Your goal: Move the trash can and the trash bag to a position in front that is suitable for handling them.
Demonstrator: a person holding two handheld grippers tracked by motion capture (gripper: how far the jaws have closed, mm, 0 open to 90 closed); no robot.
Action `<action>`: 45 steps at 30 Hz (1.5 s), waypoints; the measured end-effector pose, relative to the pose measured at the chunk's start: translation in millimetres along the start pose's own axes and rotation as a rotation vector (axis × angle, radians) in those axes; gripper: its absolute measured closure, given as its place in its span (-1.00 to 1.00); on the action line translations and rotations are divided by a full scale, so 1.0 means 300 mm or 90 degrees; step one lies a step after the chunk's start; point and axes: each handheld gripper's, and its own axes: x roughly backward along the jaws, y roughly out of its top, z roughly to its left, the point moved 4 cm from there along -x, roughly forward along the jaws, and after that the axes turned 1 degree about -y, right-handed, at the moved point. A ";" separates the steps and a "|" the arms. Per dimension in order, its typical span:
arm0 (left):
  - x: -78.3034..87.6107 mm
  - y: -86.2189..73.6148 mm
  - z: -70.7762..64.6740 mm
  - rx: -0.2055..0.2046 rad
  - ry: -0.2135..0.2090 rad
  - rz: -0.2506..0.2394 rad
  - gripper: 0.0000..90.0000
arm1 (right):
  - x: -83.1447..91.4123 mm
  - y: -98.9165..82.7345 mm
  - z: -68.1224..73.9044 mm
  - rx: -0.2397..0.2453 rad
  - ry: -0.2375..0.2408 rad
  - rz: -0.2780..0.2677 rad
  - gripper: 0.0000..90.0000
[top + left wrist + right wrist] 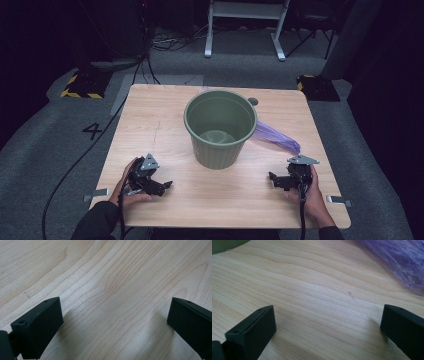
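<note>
Both the left gripper (167,185) and right gripper (272,176) rest released on the table (150,120); the thin, limp, slippery purple bag (277,137), right of the green bin (220,127), probably wants pinching at its near edge.

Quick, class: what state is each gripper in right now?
Left gripper: open, holding nothing, jaws apart over bare table.
Right gripper: open, holding nothing, near the purple bag.

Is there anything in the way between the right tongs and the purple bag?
Nothing visible. The right tongs rest open on the wooden table, and the purple bag lies just ahead of them, with bare wood in between. The green bin stands off to one side, not in that path.
</note>
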 end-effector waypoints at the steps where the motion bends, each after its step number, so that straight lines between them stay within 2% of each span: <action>1: 0.000 0.000 -0.001 0.001 -0.001 0.000 -1.00 | 0.000 0.000 0.000 0.000 0.000 0.000 -0.99; 8: 0.000 0.000 0.000 0.001 0.000 -0.001 -1.00 | 0.002 0.000 0.000 0.007 0.003 -0.004 -0.95; 9: 0.000 0.000 0.000 0.001 0.000 -0.001 -1.00 | 0.007 0.002 0.006 0.013 0.000 -0.011 -0.82; 10: 0.000 0.000 0.000 0.001 0.000 -0.001 -1.00 | 0.007 0.002 0.006 0.013 0.000 -0.011 -0.82; 12: 0.000 -0.001 0.000 0.000 0.000 0.000 -1.00 | 0.013 0.007 0.020 0.019 0.018 -0.016 -0.57; 14: 0.000 -0.001 0.000 0.000 0.000 0.000 -1.00 | 0.015 0.016 0.036 0.039 0.019 -0.020 -0.69; 15: 0.000 -0.001 0.000 0.001 0.000 0.000 -1.00 | 0.016 0.024 0.048 0.047 0.031 -0.025 -0.63; 16: 0.001 -0.001 0.000 0.000 0.000 0.000 -1.00 | 0.021 0.046 0.082 0.069 0.060 -0.040 -0.66; 18: 0.000 -0.001 -0.001 0.000 -0.001 -0.001 -1.00 | 0.022 0.055 0.094 0.081 0.064 -0.045 -0.63; 19: 0.001 -0.001 -0.001 -0.001 -0.001 -0.001 -1.00 | 0.023 0.071 0.116 0.102 0.065 -0.054 -0.57; 20: 0.001 -0.001 -0.001 -0.001 -0.002 0.000 -1.00 | 0.025 0.097 0.148 0.128 0.080 -0.065 -0.58; 21: 0.001 -0.001 -0.001 -0.001 -0.002 0.000 -1.00 | 0.025 0.097 0.148 0.128 0.080 -0.065 -0.58; 22: 0.001 -0.001 -0.001 -0.001 -0.002 0.000 -1.00 | 0.021 0.127 0.188 0.149 0.091 -0.078 -0.58; 23: 0.001 -0.001 -0.001 -0.001 -0.002 0.000 -1.00 | 0.016 0.142 0.206 0.157 0.098 -0.084 -0.58; 26: 0.001 -0.001 -0.001 -0.002 -0.002 0.000 -1.00 | 0.001 0.170 0.241 0.156 0.110 -0.096 -0.59; 28: 0.001 -0.002 0.000 -0.003 -0.002 0.001 -1.00 | -0.019 0.206 0.295 0.151 0.135 -0.111 -0.60; 30: 0.002 -0.002 -0.002 -0.003 -0.002 -0.002 -0.99 | -0.029 0.223 0.321 0.158 0.136 -0.120 -0.60; 31: 0.002 -0.003 -0.002 -0.003 -0.002 -0.002 -0.99 | -0.029 0.223 0.321 0.158 0.136 -0.120 -0.59; 32: 0.002 -0.003 -0.002 -0.004 -0.003 -0.001 -0.99 | -0.040 0.241 0.341 0.152 0.133 -0.131 -0.57; 37: 0.002 -0.003 -0.002 -0.004 -0.005 -0.001 -0.99 | -0.057 0.267 0.365 0.139 0.154 -0.139 -0.61; 42: 0.002 -0.003 -0.002 -0.004 -0.004 0.000 -0.99 | -0.081 0.291 0.378 0.141 0.153 -0.142 -0.59; 45: 0.003 -0.003 -0.002 -0.006 -0.006 0.000 -0.99 | -0.099 0.299 0.373 0.136 0.157 -0.133 -0.53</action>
